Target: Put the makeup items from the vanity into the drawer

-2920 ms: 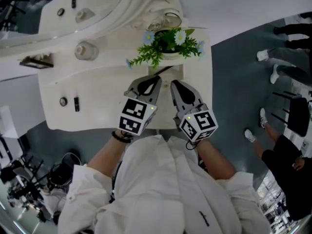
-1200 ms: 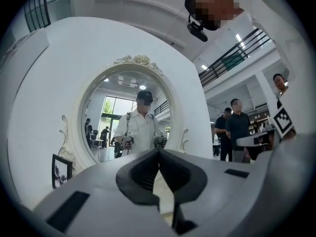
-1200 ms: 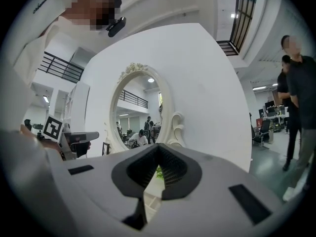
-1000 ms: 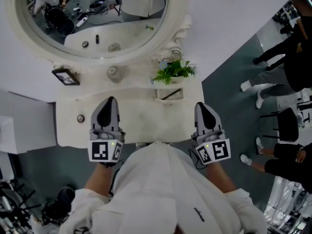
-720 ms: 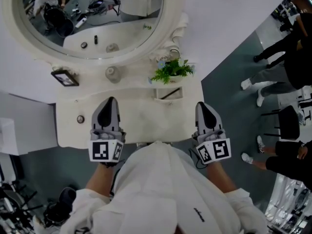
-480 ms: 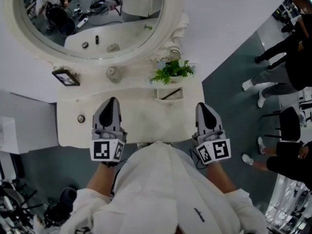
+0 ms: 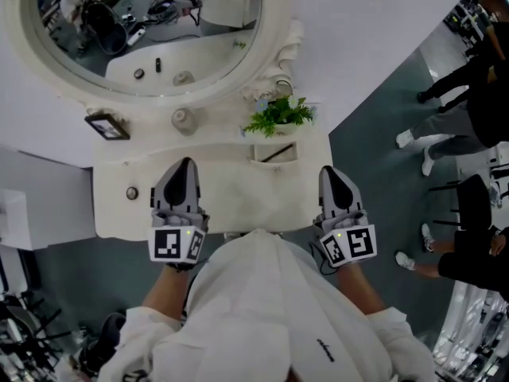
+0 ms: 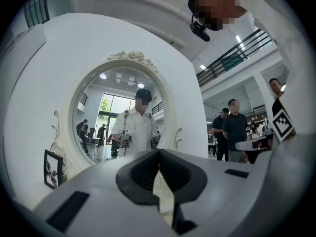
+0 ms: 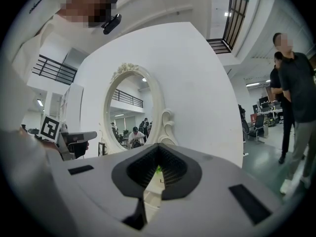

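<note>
I hold two tools, level over the near edge of the table [image 7: 231,189]: left tool [image 7: 184,165] and right tool [image 7: 331,173], both clenched on nothing. One small round pot [image 7: 132,192] lies just left of the left tool; one dark pencil [image 7: 276,153] rests in the far tray [image 7: 258,157]. Earlier the tools sat side by side mid-table.
</note>
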`<state>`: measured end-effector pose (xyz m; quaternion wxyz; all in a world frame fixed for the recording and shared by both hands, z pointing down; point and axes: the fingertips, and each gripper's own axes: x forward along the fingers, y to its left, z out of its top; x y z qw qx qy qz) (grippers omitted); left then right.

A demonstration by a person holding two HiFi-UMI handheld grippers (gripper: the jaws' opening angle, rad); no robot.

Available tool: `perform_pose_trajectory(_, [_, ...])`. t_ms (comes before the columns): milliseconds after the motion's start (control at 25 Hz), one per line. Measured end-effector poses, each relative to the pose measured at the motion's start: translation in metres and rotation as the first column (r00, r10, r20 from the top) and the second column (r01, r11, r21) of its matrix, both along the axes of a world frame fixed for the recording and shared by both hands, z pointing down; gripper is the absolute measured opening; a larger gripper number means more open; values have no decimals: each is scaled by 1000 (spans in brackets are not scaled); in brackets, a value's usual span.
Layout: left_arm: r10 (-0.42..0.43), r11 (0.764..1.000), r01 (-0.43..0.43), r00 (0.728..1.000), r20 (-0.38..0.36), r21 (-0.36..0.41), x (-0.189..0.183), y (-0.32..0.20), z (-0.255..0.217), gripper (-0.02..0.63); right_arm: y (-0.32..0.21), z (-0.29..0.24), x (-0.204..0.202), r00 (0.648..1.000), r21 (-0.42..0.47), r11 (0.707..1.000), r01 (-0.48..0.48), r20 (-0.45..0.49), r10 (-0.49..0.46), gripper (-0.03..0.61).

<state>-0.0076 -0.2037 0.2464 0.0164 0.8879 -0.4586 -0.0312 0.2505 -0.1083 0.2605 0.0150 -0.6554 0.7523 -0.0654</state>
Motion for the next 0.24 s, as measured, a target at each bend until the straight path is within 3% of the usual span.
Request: perform_pose_trajectory(240, [-6,1000,6,1000,1,-7,2,3,2,28,1,3,2,1000,-7,1000,10,1,-10,17])
